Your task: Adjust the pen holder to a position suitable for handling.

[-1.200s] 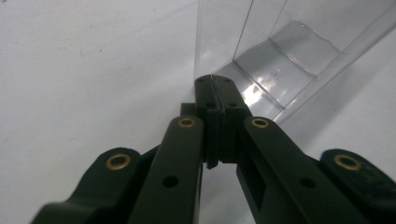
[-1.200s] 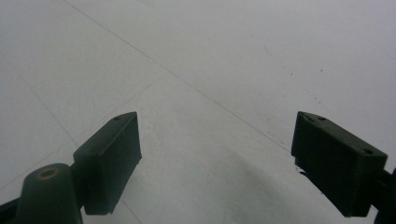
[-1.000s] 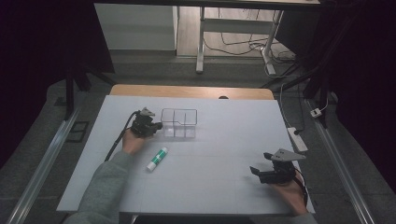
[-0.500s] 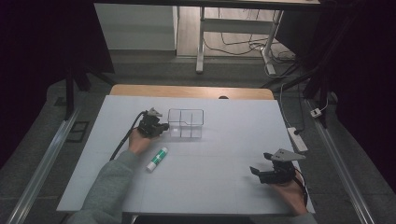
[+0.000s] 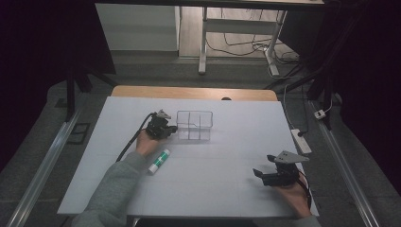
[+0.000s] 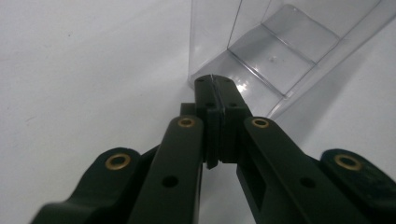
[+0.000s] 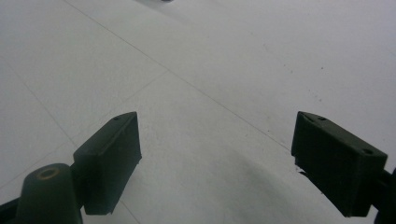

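Where the high view looks down on the table (image 5: 227,189), the left claw (image 5: 171,128) is seen at the left wall of a clear divided box (image 5: 195,125), which stands toward the far edge, left of centre. A glue stick (image 5: 159,161) lies nearer the front edge, beside the left sleeve (image 5: 113,194). The right claw (image 5: 261,175) is held near the front right corner. In the left gripper view, the jaws are seen pressed together on the thin wall of the box. In the right gripper view, the jaws are seen wide apart over bare table, with nothing between them.
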`<state>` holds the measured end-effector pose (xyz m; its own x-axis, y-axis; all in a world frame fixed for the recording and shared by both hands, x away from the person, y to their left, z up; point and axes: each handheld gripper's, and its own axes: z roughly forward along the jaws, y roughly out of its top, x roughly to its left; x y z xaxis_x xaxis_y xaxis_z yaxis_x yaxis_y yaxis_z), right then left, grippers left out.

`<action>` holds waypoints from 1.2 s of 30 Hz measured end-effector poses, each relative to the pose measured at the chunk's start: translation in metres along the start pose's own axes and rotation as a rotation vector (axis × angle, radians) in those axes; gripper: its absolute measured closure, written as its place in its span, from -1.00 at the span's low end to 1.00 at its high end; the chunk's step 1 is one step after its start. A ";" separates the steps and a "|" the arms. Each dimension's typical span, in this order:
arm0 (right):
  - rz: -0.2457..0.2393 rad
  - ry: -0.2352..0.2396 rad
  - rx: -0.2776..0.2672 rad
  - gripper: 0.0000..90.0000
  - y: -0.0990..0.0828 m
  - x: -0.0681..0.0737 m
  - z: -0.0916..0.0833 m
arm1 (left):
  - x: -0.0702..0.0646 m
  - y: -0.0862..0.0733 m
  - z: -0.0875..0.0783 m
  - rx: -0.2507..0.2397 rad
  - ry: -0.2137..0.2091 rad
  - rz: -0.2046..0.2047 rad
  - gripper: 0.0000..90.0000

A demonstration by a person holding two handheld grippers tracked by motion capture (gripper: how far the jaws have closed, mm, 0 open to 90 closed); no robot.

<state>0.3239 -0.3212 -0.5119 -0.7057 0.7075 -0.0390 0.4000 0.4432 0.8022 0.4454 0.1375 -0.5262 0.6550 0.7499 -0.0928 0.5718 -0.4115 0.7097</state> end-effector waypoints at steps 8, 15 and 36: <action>0.001 0.001 -0.004 -0.67 0.000 0.000 0.000 | 0.001 0.002 0.000 -0.002 -0.002 0.004 0.96; 0.013 0.003 -0.026 -0.66 0.003 -0.001 0.001 | 0.004 0.000 -0.017 -0.018 -0.003 0.014 0.95; 0.002 0.014 -0.006 -0.66 0.006 -0.001 0.008 | -0.010 -0.004 -0.081 -0.049 -0.083 0.014 0.11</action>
<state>0.3317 -0.3146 -0.5117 -0.7130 0.7006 -0.0295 0.3978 0.4387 0.8058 0.3964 0.1732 -0.4720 0.7028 0.6978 -0.1384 0.5386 -0.3949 0.7443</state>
